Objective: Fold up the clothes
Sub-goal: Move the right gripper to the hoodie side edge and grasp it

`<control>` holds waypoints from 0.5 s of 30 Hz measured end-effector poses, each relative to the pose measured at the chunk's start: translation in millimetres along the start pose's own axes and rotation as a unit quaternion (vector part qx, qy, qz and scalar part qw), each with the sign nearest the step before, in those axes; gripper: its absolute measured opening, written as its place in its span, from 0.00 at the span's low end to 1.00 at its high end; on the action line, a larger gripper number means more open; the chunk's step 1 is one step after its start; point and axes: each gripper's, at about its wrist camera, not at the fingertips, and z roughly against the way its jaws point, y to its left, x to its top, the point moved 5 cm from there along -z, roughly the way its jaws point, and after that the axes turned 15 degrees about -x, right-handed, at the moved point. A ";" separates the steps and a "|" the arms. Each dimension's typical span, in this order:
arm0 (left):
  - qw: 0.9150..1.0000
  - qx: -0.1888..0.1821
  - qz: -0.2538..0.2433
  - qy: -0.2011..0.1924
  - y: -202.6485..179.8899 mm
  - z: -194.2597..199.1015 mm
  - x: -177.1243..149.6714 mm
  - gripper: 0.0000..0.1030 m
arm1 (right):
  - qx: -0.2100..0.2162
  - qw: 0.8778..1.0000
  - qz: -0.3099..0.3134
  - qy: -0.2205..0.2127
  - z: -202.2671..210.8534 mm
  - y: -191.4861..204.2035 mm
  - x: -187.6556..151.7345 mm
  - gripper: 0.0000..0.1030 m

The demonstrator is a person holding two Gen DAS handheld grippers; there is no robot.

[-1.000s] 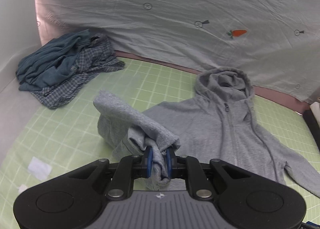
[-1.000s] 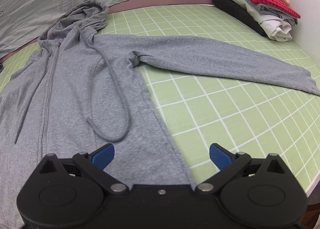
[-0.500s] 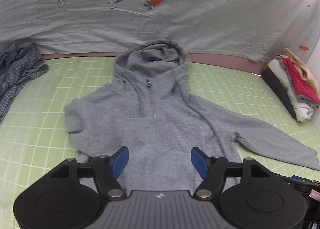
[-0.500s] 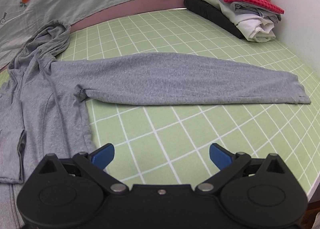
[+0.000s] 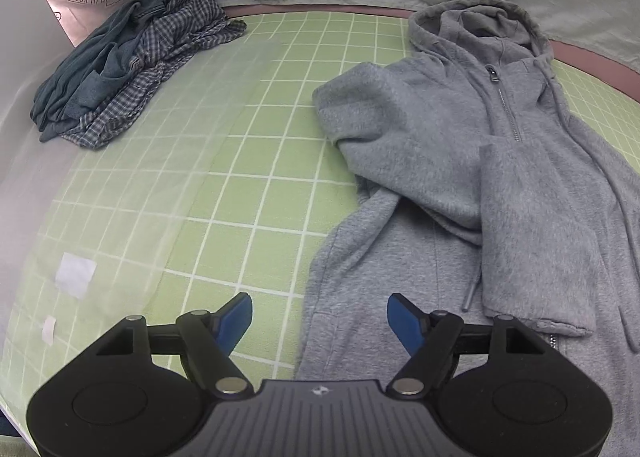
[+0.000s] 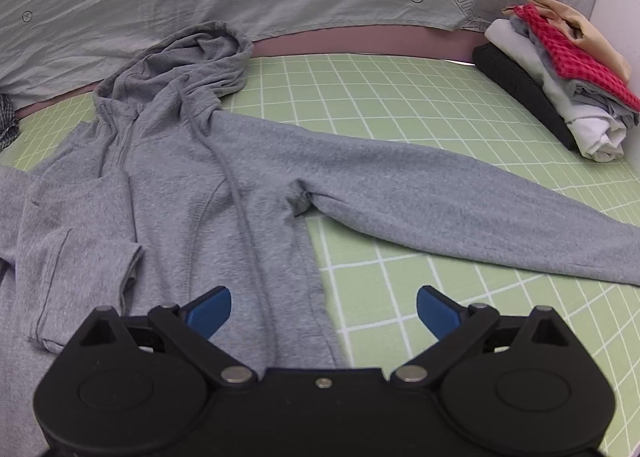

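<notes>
the grey hoodie (image 5: 460, 177) lies front-up on the green grid mat (image 5: 248, 185). one sleeve (image 5: 532, 241) is already folded across its chest; the other sleeve (image 6: 460, 209) stretches away from the hoodie toward the folded stack (image 6: 560, 97). the left gripper (image 5: 320, 317) is opening over the hoodie's hem edge, nothing between its pads. the right gripper (image 6: 324, 309) hangs released and empty over the hoodie's side seam. next, likely: take that outstretched sleeve and fold it in.
</notes>
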 end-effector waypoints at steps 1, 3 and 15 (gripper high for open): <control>1.000 -0.001 -0.002 0.002 1.8 -2.5 0.8 0.75 | 0.007 1.000 -0.001 -0.002 2.3 5.3 2.5 0.96; 1.000 -0.002 -0.009 0.005 4.0 -7.4 2.9 0.75 | 0.020 1.000 -0.005 -0.004 4.4 15.5 7.6 0.91; 0.999 -0.013 -0.041 0.025 14.8 -37.8 25.1 0.79 | 0.069 0.997 -0.020 0.011 6.5 68.4 24.5 0.69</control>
